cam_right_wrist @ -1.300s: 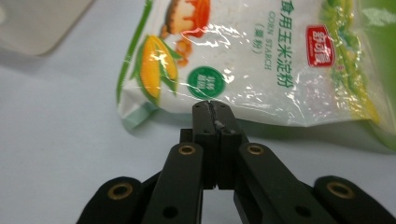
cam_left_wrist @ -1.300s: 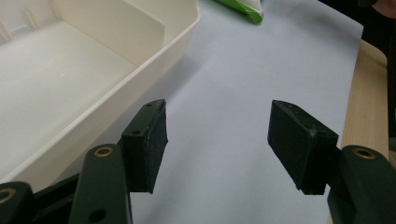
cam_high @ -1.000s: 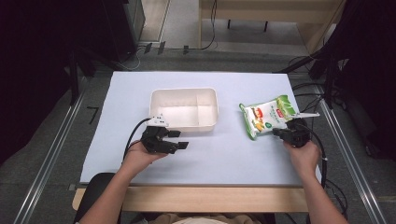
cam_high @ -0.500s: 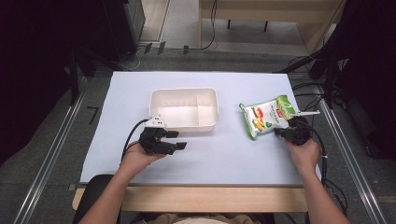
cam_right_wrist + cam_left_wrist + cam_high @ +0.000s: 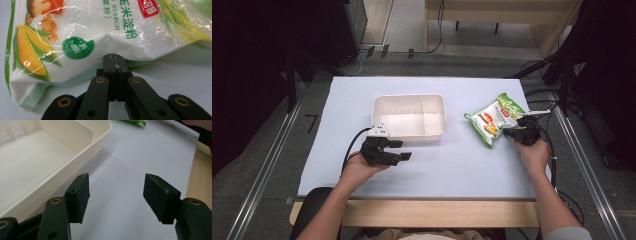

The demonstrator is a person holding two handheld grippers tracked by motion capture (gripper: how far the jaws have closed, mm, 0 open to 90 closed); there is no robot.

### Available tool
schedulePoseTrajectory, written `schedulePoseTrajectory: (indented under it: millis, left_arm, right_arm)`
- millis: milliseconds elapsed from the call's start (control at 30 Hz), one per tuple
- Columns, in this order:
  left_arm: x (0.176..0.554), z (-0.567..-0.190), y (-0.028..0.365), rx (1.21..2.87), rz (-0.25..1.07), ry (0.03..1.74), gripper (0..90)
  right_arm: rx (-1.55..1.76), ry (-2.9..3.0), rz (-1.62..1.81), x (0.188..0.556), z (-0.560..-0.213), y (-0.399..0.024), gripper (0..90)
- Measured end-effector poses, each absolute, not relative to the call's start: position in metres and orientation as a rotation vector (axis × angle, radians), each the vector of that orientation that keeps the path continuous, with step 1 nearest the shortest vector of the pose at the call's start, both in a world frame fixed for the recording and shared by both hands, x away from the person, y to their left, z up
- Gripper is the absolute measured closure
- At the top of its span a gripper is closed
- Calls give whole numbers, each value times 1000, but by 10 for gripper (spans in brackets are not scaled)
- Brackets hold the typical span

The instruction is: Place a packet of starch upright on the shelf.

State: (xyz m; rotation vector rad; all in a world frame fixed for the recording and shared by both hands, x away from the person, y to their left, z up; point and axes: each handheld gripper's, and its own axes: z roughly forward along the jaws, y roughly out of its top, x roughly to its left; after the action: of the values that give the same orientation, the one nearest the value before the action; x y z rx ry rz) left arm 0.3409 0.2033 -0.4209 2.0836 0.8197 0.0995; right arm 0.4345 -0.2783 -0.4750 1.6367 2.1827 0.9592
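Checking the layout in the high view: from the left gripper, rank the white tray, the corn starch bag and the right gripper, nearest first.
From the left gripper:
1. White tray, just beyond it.
2. Corn starch bag, across the table toward the right.
3. Right gripper, shut on the bag's near edge, slightly farther right.

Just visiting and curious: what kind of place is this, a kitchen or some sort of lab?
Probably a lab or workshop bench, not a kitchen. A pale sheet covers the table, metal rails run along both sides, cables lie on the floor, and the person works a cabled left gripper.
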Motion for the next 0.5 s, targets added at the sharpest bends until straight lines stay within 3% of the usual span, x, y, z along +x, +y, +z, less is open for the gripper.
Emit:
schedulePoseTrajectory:
  millis: [500]
  left_arm:
    - [334,-421,212,2078,119,844,386]
  right_arm:
    - [1591,2195,1027,466,-468,-263,900]
